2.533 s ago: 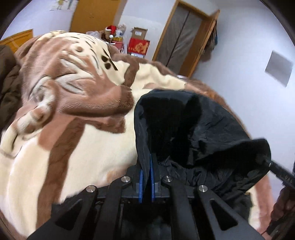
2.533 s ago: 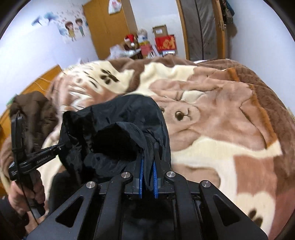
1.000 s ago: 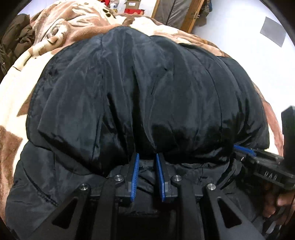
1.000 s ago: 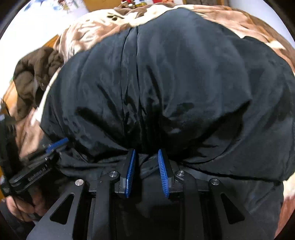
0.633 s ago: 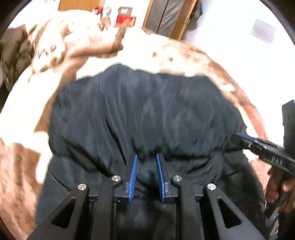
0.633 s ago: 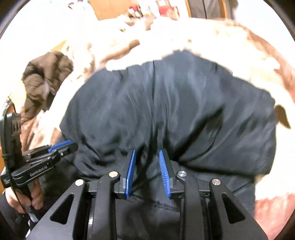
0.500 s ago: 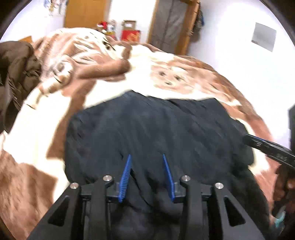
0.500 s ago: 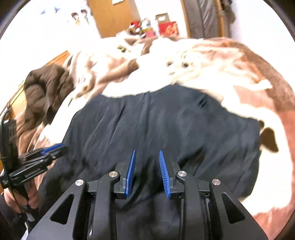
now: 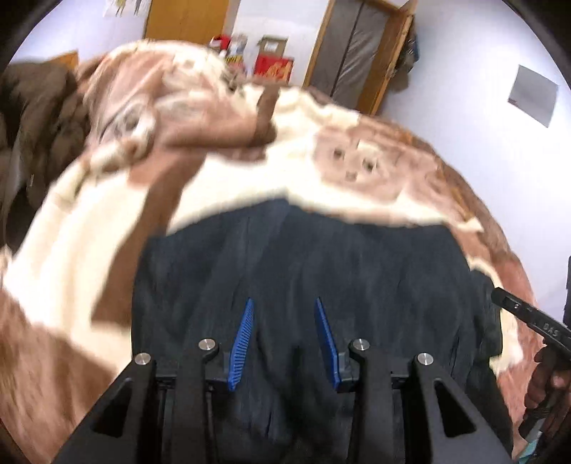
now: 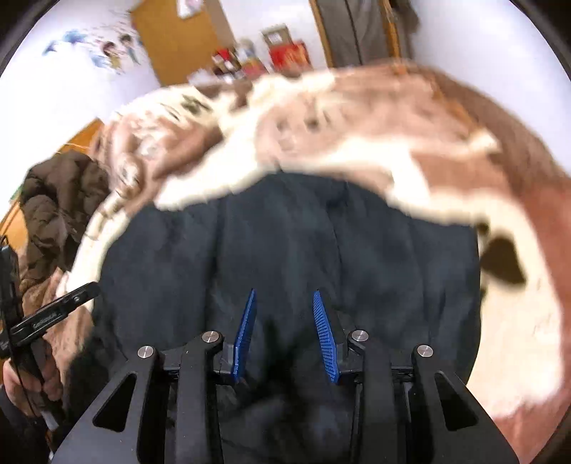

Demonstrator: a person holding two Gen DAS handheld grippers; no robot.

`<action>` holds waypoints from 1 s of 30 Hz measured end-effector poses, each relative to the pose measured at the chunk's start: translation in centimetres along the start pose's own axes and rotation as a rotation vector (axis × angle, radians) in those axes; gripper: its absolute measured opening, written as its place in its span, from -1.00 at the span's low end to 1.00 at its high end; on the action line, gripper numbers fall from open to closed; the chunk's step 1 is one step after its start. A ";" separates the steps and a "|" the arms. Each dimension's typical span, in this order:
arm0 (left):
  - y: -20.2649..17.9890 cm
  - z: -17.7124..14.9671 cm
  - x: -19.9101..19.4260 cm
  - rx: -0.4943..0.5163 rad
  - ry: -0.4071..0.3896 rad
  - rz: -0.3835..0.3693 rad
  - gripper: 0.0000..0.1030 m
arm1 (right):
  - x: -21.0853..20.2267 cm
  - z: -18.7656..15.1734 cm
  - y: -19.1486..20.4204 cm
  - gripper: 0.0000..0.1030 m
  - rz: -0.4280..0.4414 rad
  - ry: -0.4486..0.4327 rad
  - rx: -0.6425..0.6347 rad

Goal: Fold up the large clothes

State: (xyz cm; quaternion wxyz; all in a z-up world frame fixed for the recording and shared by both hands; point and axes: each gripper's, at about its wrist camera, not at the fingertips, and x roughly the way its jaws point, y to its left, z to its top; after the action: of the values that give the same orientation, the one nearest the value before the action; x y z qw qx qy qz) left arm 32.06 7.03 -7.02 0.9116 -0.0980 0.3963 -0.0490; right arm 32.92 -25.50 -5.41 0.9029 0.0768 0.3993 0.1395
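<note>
A large black padded garment lies spread flat on a brown and cream blanket. It also shows in the right wrist view. My left gripper is open and empty, held just above the garment's near part. My right gripper is open and empty too, above the same garment. Each gripper shows in the other's view: the right one at the right edge, the left one at the left edge. Both views are blurred by motion.
A brown coat lies heaped at the blanket's left side, also in the left wrist view. Behind the bed stand a wooden wardrobe, red boxes and a door. A white wall runs on the right.
Both grippers let go of the black garment, which now lies spread on the blanket. Both have opened wider and pulled back and up, so more blanket shows.
</note>
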 end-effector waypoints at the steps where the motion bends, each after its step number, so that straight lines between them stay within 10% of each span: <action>1: -0.2 1.1 0.6 0.006 -0.009 0.010 -0.27 | 0.5 1.1 0.5 -0.34 0.001 -0.014 -0.016; 6: -1.1 4.6 6.5 0.042 0.015 0.084 -0.27 | 7.2 4.3 -0.1 -0.34 -0.039 0.055 -0.021; 15: -0.4 0.7 11.3 0.072 0.040 0.102 -0.22 | 11.8 -0.1 -4.0 -0.34 -0.070 0.088 -0.013; 26: -1.0 -1.1 -0.1 0.055 -0.052 -0.031 -0.23 | -0.2 -1.5 0.3 -0.30 -0.006 -0.036 -0.044; 30: -2.3 -5.7 1.2 0.101 0.056 -0.037 -0.23 | 2.3 -4.8 1.6 -0.30 0.002 0.065 -0.061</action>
State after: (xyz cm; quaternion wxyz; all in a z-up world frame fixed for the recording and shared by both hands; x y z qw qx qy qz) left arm 28.69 3.80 -11.17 0.9028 -0.0579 0.4169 -0.0887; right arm 30.55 -23.17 -9.79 0.8911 0.0452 0.4241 0.1548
